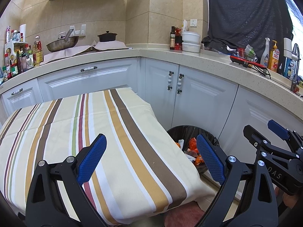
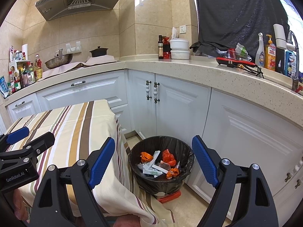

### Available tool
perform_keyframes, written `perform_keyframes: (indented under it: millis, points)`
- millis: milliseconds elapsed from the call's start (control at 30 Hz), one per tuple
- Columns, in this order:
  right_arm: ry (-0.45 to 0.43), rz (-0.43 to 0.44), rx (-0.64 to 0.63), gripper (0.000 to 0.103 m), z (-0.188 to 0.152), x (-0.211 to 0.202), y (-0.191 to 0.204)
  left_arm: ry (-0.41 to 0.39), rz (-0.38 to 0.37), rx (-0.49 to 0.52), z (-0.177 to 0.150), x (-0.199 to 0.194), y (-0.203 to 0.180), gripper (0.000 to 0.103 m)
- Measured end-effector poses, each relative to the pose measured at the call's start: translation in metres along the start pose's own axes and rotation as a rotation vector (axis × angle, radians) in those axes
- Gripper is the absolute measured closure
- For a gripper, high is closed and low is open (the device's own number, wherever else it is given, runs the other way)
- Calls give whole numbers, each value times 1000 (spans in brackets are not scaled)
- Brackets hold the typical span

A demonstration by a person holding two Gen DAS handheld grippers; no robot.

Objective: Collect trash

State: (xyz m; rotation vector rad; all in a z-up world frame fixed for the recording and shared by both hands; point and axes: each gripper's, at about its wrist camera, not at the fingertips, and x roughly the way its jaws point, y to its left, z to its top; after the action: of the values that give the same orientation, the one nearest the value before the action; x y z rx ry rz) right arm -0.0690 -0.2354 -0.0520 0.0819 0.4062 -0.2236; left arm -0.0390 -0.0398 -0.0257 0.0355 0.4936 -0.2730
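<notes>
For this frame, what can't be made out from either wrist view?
- Trash bin, left wrist view: its near side is hidden by the striped tablecloth and the left gripper's finger.
- Bin bottom, right wrist view: covered by wrappers.
- Under the tablecloth: hidden in both views.
- Sink, right edge: cut off behind the faucet.
- Bottle labels: too small to read.

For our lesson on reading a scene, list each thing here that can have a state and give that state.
Left gripper: open, empty.
Right gripper: open, empty.
Trash bin: uncovered, black liner, wrappers inside.
Striped tablecloth: spread flat, bare.
Cabinet doors: shut.
Black pot: lidded.
</notes>
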Motion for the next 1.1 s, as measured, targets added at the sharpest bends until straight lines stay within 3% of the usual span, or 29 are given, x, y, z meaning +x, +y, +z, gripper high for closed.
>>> perform_keyframes:
  millis: [1100]
  points:
    - [-10, -2, 1, 22, 2, -5, -2, 4, -3, 0, -6, 0, -3, 10]
